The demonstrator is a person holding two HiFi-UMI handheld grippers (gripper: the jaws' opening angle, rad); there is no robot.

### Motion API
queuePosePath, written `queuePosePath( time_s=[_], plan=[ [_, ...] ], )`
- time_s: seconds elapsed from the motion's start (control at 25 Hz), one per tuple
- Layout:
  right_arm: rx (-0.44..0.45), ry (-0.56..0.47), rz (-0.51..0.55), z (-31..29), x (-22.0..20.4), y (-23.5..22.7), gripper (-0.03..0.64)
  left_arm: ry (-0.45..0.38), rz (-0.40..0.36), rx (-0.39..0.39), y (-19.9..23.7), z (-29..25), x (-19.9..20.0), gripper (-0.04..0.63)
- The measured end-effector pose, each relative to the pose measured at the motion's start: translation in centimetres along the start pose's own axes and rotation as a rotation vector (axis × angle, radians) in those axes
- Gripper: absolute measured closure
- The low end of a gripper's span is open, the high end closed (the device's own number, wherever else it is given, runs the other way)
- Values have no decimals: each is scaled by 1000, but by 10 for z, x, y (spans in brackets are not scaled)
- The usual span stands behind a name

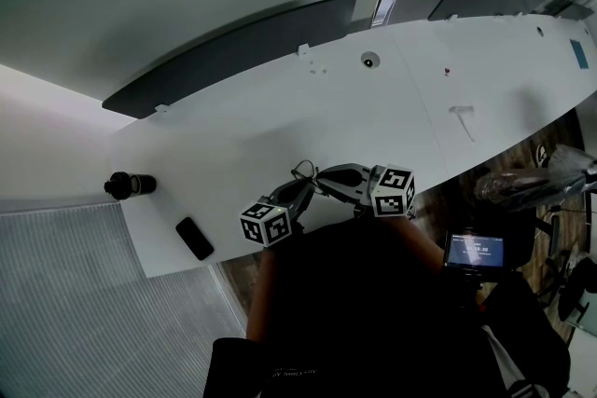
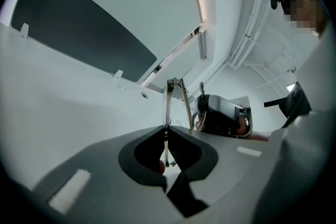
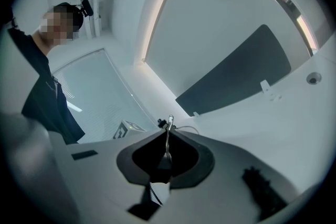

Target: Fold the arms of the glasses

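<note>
Glasses [image 2: 167, 105] looked thin and wire-framed, above the table's [image 1: 280, 107] near edge. We saw left gripper [image 2: 166, 131] and right gripper [image 3: 168, 131] pinching them.

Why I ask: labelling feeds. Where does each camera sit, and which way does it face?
Head view: on the person's head, looking steeply down at the table; shows left gripper, right gripper, torso.
Left gripper view: on that gripper, along its jaws, shut on the glasses; right gripper beyond.
Right gripper view: likewise on its own gripper; left gripper beyond.
All share the glasses.
</note>
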State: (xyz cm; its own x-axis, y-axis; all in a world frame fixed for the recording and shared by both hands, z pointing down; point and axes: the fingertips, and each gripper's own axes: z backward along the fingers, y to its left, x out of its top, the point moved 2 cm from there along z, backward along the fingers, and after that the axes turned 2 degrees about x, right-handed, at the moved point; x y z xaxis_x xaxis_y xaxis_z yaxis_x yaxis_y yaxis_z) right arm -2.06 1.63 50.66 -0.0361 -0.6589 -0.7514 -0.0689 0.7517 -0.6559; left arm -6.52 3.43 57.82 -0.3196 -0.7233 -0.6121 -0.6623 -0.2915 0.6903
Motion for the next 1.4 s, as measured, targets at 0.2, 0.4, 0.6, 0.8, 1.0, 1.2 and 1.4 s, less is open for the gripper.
queuePosePath(
  time_s=[0.2, 0.4, 0.6, 0.8, 1.0, 1.2, 1.4],
  plan=[
    [-8, -25, 12, 3, 4, -2, 595, -29, 55, 7, 5, 1, 4, 572],
    [-13, -29, 13, 3, 5, -2, 595, -40, 76, 19, 8, 2, 4, 572],
    [-17, -39, 21, 5, 7, -1, 595, -77, 148, 26, 17, 7, 5, 572],
    [-17, -47, 25, 7, 7, 0, 595, -91, 165, 31, 18, 9, 6, 572],
    [-19, -52, 25, 8, 9, 0, 596, -111, 196, 26, 21, 10, 6, 572],
    [-22, -58, 27, 10, 9, 0, 595, -130, 217, 16, 23, 11, 6, 572],
    [-24, -72, 31, 11, 14, 1, 595, -158, 251, 1, 25, 13, 8, 571]
  ],
)
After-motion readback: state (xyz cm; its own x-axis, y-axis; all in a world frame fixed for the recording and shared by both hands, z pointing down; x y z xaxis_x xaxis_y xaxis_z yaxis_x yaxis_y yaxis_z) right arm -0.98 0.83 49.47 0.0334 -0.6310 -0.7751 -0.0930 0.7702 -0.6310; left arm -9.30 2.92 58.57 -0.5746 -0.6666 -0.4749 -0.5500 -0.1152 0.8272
